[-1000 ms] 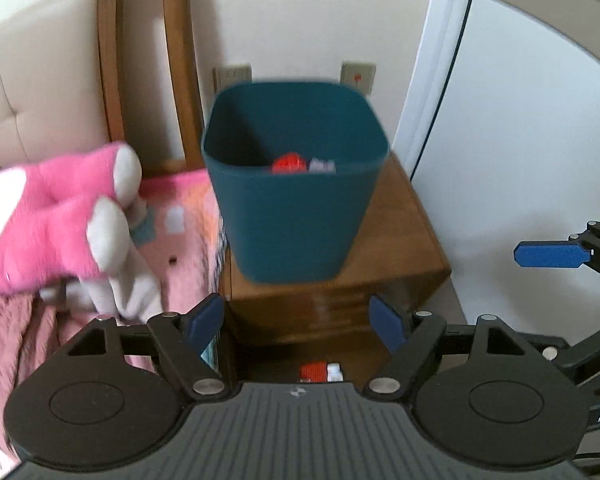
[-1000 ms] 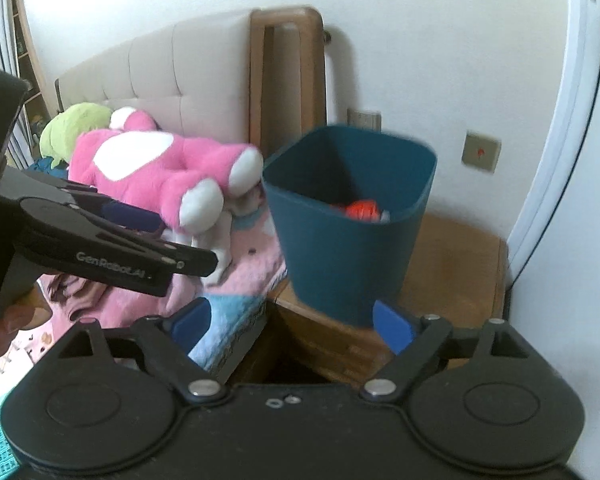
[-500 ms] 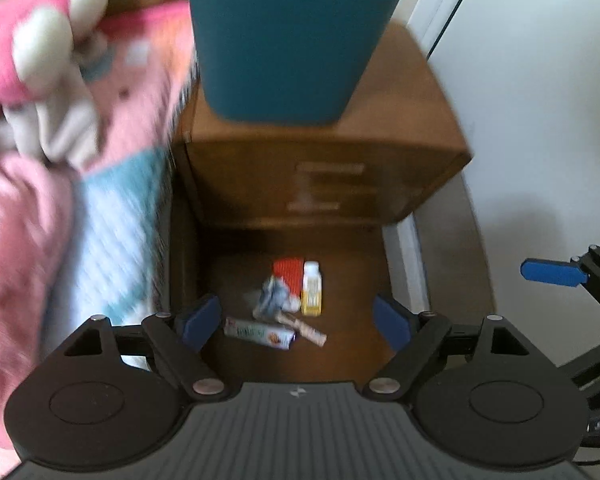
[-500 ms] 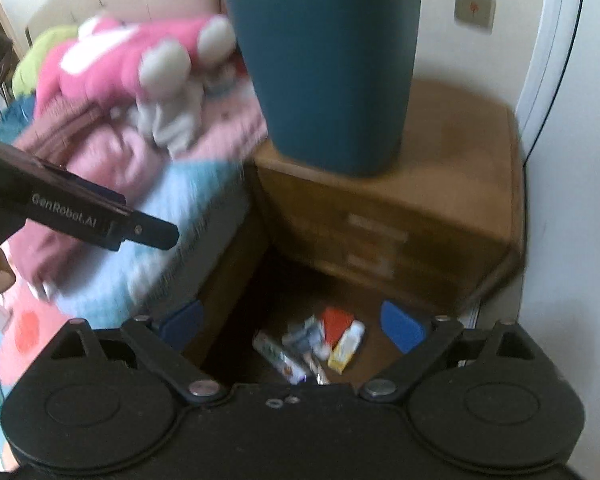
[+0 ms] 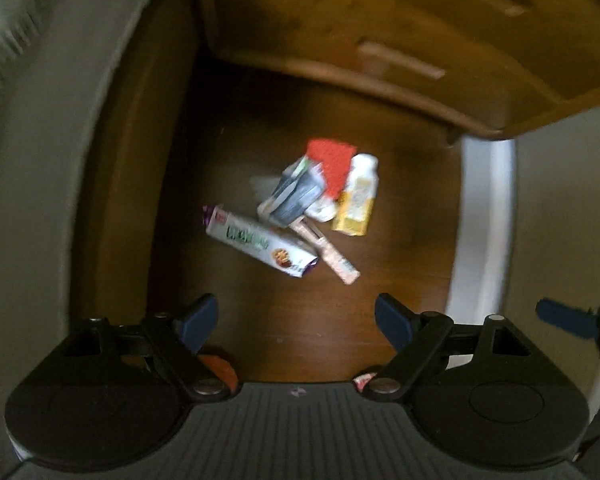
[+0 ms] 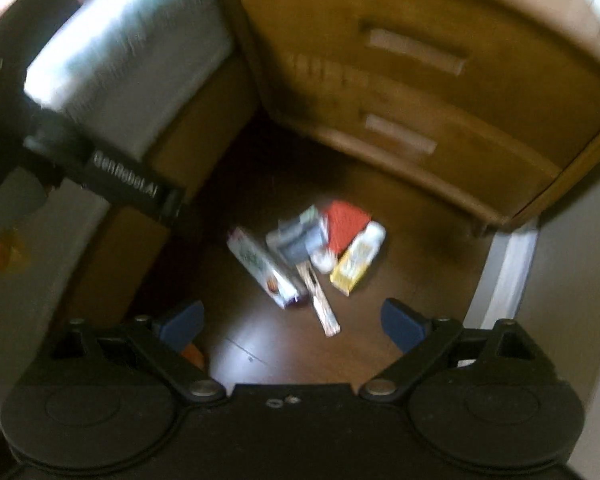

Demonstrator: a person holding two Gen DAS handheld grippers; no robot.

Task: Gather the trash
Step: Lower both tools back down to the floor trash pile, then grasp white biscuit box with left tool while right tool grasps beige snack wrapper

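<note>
Looking down at a small heap of trash lying on the dark wooden floor (image 5: 260,340), in the gap between the bed frame (image 5: 112,168) along the left edge and the nightstand (image 5: 400,32) at the far edge. Hovering over it with the left hand-held gripper (image 5: 296,320), released, jaws spread wide and holding nothing; likewise hanging the right hand-held gripper (image 6: 292,326) above the floor, released and empty, with the pile just ahead of its tips. Going left to right in the left wrist view: lying nearest the bed frame, a long white biscuit wrapper (image 5: 260,242) with green lettering and purple ends, probably light, crinkly and easily crushed, so best pinched across its narrow width near the middle; resting against it, a crumpled grey-and-white packet (image 5: 296,194), soft and springy, offering raised folds for a top-down pinch; poking out beneath that, a thin pink stick sachet (image 5: 334,256), flat to the floor and likely slippery, so needing one jaw scraping under an edge; sitting behind, a red flat packet (image 5: 334,160), partly tucked under the grey one; finishing at the right, a small yellow-labelled bottle (image 5: 358,198) with a white cap, lying on its side, stiff, apt to roll, best gripped across the body. Reading everything through motion blur, so leaving finer print unread.
</note>
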